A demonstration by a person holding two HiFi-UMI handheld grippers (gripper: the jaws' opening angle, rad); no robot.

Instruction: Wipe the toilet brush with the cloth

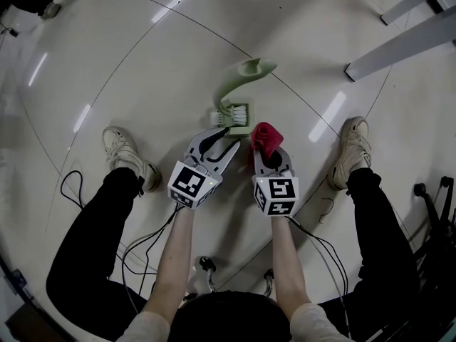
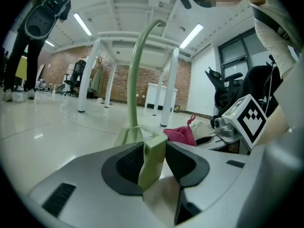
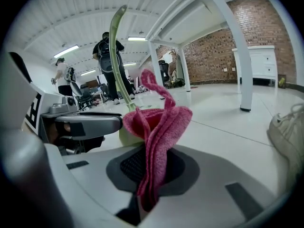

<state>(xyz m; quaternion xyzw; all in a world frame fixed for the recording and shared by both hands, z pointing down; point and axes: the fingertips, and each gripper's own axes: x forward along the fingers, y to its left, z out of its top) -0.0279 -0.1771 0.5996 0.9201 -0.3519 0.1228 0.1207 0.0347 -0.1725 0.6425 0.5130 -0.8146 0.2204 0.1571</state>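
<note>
Brush head at your left jaws, cloth in your right.
Your left gripper [image 1: 228, 137] stands spread, an edge of the pale green toilet brush [image 1: 236, 114] head standing loose between its fingers [image 2: 124, 167], nearer the right pad. Just beside that head, your right gripper [image 1: 271, 155] pinches the folded pink cloth [image 1: 265, 135].

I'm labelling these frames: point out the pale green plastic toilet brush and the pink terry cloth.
pale green plastic toilet brush [image 1: 254, 68], head view, flared handle end.
pink terry cloth [image 3: 159, 127], right gripper view, bunched top.
</note>
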